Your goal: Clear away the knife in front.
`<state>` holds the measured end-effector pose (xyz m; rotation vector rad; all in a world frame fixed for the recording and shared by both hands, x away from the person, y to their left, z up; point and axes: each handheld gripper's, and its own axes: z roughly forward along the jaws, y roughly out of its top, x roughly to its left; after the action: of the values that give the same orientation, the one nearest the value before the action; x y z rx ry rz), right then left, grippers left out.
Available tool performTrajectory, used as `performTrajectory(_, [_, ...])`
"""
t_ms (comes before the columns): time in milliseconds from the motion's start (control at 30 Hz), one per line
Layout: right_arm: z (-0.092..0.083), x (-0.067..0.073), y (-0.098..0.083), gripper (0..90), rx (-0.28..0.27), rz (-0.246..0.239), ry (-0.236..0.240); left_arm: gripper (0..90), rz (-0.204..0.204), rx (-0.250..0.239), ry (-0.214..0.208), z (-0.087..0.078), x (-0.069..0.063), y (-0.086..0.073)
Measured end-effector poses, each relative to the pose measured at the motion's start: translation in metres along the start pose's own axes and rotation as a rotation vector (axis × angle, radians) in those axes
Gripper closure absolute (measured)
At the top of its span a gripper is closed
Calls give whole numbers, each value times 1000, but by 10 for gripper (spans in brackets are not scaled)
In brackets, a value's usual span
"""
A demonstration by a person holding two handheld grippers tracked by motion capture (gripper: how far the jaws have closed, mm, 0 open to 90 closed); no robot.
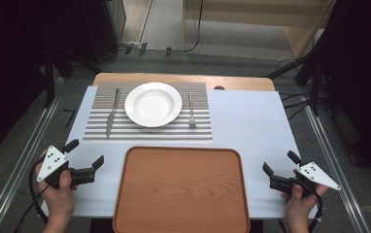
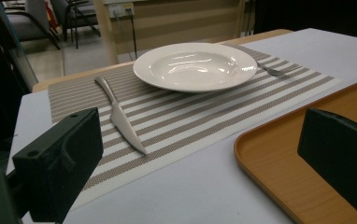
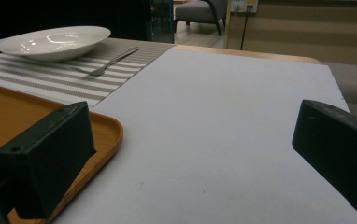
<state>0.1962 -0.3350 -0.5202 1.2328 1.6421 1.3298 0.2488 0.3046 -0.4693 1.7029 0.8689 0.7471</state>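
While both tongs sit spread and empty at the near corners of the bench [image 1: 251, 121], nothing looks started; left tongs [image 1: 87, 159] point toward the knife [image 1: 111, 114], right tongs [image 1: 278, 162] toward the fork [image 1: 191, 110]; plate [image 1: 153, 104] and cutlery lie on the striped mat [image 1: 149, 132], well apart from both; the tray [image 1: 181, 191] is bare, so any clearing onto it seems wholly ahead.

Jaws: spread wide apart, nothing held between them.
Knife [image 2: 120, 119]: laid flat on the striped placemat [image 2: 190, 116], left of the plate.
Plate [image 2: 195, 66]: white, set on the placemat.
Fork [image 2: 274, 71]: seen partly behind the plate.
Tray [image 2: 279, 158]: wooden, seen at right.
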Motion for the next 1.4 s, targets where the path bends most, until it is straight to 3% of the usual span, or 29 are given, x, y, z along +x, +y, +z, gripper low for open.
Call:
performTrajectory(567, [0,-2,-1,0,-8,21,12,0,-9,35,-47,30,1,30])
performTrajectory(867, [0,-2,-1,0,-4,15,14,0,4,44,-41,42,3,46])
performTrajectory(1400, [0,-1,-1,0,-3,12,13,0,-16,69,-48,64,10,68])
